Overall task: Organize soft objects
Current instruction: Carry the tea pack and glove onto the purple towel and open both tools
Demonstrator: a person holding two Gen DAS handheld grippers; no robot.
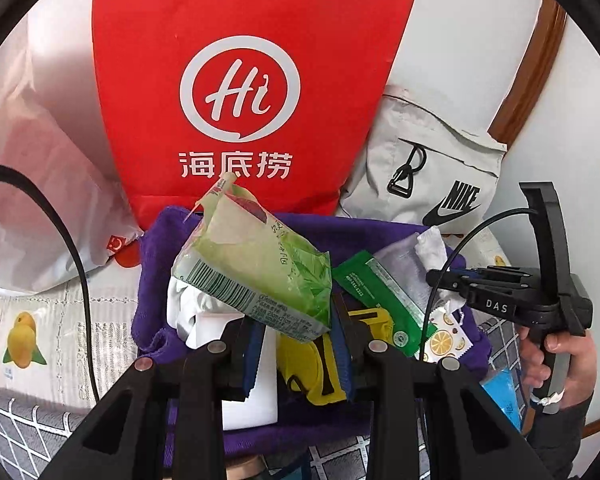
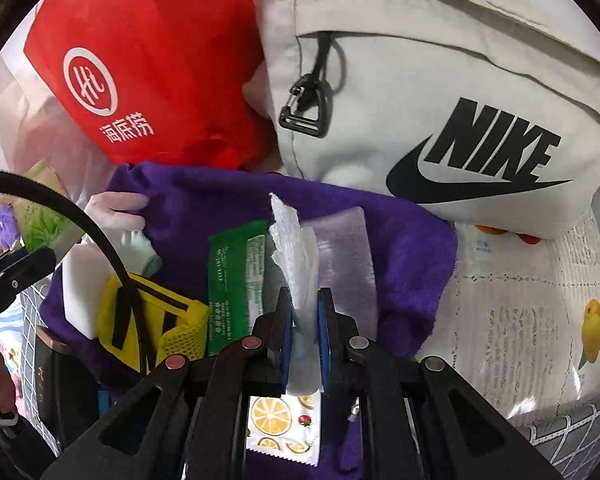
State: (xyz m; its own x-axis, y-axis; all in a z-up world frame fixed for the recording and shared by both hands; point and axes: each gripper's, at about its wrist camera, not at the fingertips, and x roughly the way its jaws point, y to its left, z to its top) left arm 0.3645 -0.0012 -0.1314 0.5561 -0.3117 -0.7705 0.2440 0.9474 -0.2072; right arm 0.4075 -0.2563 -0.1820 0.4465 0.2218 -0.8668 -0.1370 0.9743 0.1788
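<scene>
The left gripper (image 1: 296, 344) is clamped on a green tissue pack (image 1: 256, 272) and holds it up over the purple towel (image 1: 172, 240). The right gripper (image 2: 305, 320) is clamped on a crumpled white tissue (image 2: 296, 240), also above the purple towel.

To do this step well, I think each hand should keep a soft, steady squeeze, because both things are squishy and can slip out. Lift them straight up so they do not drag the green sachet (image 2: 236, 276) or the yellow mesh pouch (image 2: 148, 312) along. Then set each one down in its own spot, not in a pile.

The left view shows the whole green tissue pack with its barcode; in the right view it is only a blurry green bit at the far left edge. The left view also shows the person's right hand (image 1: 552, 356) on the handle. The right view shows the lemon-print wipe packet (image 2: 284, 428) lying under the gripper, and a clear packet (image 2: 344, 264) beside the tissue. Both views show the red bag (image 1: 244, 80) and the grey Nike bag (image 2: 440, 92) behind the towel.
</scene>
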